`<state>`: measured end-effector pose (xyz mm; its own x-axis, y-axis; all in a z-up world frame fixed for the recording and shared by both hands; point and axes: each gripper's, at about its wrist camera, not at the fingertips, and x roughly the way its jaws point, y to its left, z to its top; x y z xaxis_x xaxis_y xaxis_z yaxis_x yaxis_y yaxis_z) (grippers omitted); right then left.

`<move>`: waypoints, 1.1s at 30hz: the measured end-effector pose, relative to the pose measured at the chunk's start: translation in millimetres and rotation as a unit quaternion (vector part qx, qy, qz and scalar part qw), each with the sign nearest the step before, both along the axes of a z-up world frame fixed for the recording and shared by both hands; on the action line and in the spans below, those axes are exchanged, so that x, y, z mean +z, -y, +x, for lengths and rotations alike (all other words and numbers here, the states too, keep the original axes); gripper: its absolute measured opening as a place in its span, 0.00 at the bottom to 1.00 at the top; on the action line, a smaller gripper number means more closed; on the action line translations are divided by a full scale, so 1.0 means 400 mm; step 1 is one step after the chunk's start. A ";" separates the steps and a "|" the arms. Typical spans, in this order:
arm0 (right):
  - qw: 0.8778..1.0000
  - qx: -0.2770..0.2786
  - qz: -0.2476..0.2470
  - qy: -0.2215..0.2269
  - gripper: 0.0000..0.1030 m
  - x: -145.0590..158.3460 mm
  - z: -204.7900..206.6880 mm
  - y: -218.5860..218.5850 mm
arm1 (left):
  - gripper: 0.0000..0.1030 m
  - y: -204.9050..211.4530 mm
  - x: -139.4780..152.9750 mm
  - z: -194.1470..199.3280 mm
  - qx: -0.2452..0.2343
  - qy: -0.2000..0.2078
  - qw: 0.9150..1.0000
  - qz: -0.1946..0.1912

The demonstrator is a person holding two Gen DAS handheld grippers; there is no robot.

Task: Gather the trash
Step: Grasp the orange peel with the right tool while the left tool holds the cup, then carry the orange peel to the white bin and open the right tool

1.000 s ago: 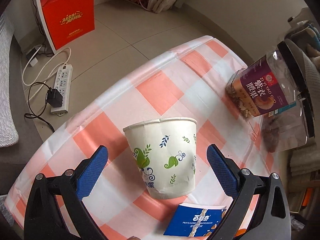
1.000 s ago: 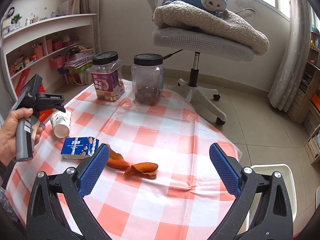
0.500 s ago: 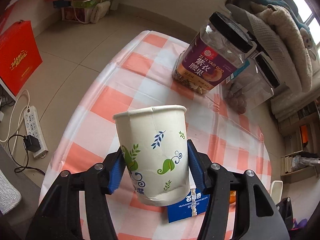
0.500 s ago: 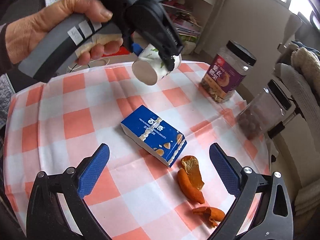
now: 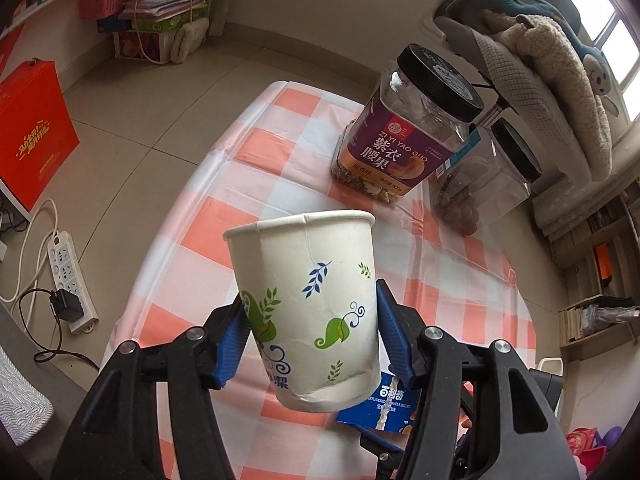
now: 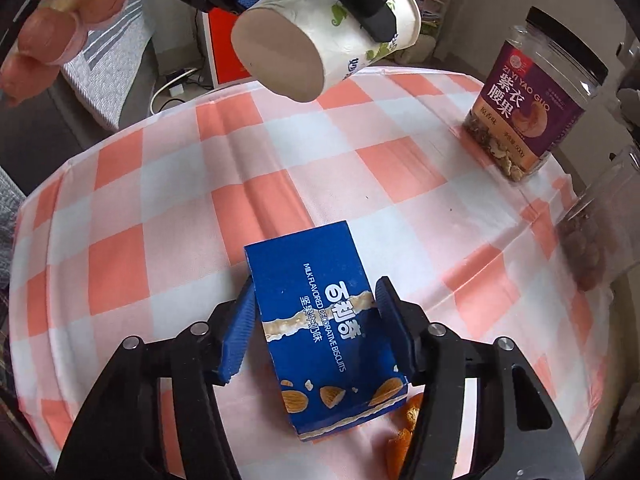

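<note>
The left gripper (image 5: 310, 336) points steeply down, its blue pads (image 5: 234, 342) pressed on both sides of a paper cup (image 5: 308, 304) that it holds clear of the tablecloth (image 5: 280, 168). In the right wrist view the same gripper shows at the top edge, with the person's left hand (image 6: 76, 4) curled round its handle and the cup tilted, base toward the camera. The right gripper (image 6: 314, 330) also points steeply down near the cloth's near edge. Its jaws have just been closing, and the pads (image 6: 240, 332) now sit against the two long sides of a blue box (image 6: 320, 320) that lies on the cloth.
</note>
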<state>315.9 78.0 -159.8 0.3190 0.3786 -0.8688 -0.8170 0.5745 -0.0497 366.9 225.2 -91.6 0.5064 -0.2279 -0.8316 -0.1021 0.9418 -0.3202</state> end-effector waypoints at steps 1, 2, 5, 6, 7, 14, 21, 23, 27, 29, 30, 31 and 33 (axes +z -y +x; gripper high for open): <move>1.000 -0.012 0.015 -0.007 0.52 0.011 -0.006 0.017 | 0.56 0.006 0.005 -0.001 -0.001 0.002 1.000 0.003; 0.999 -0.026 0.029 -0.013 0.52 0.023 -0.013 0.035 | 0.56 0.012 0.012 -0.004 -0.002 0.005 1.000 0.007; 0.995 -0.069 0.062 -0.038 0.52 0.050 -0.027 0.090 | 0.56 0.031 0.042 -0.014 -0.004 0.016 1.000 0.021; 0.993 -0.080 0.064 -0.053 0.54 0.053 -0.037 0.101 | 0.56 0.037 0.055 -0.019 -0.003 0.020 1.000 0.021; 0.992 -0.088 0.063 -0.064 0.55 0.057 -0.046 0.111 | 0.56 0.043 0.069 -0.027 -0.002 0.024 0.999 0.021; 0.991 -0.132 0.032 0.022 0.84 0.101 -0.086 0.274 | 0.57 0.102 0.173 -0.128 -0.021 0.050 0.997 0.054; 0.991 -0.130 -0.027 -0.011 0.72 -0.020 -0.046 0.394 | 0.58 0.129 0.216 -0.241 -0.012 0.065 0.997 0.040; 0.989 -0.145 -0.030 0.006 0.60 -0.038 -0.044 0.404 | 0.58 0.142 0.205 -0.264 -0.012 0.061 0.997 0.037; 0.978 -0.205 0.027 -0.032 0.16 -0.002 -0.023 0.460 | 0.58 0.174 0.191 -0.298 -0.005 0.061 0.997 0.037; 0.976 -0.214 0.022 -0.016 0.15 0.018 -0.039 0.472 | 0.58 0.186 0.187 -0.311 0.001 0.059 0.998 0.029; 0.975 -0.221 0.023 -0.013 0.15 0.030 -0.048 0.479 | 0.58 0.193 0.186 -0.317 0.003 0.059 0.998 0.029; 0.974 -0.227 0.026 -0.009 0.15 0.046 -0.057 0.485 | 0.58 0.202 0.187 -0.325 0.004 0.060 0.998 0.029; 0.971 -0.236 0.035 -0.002 0.15 0.083 -0.078 0.495 | 0.58 0.218 0.196 -0.342 0.004 0.066 0.998 0.022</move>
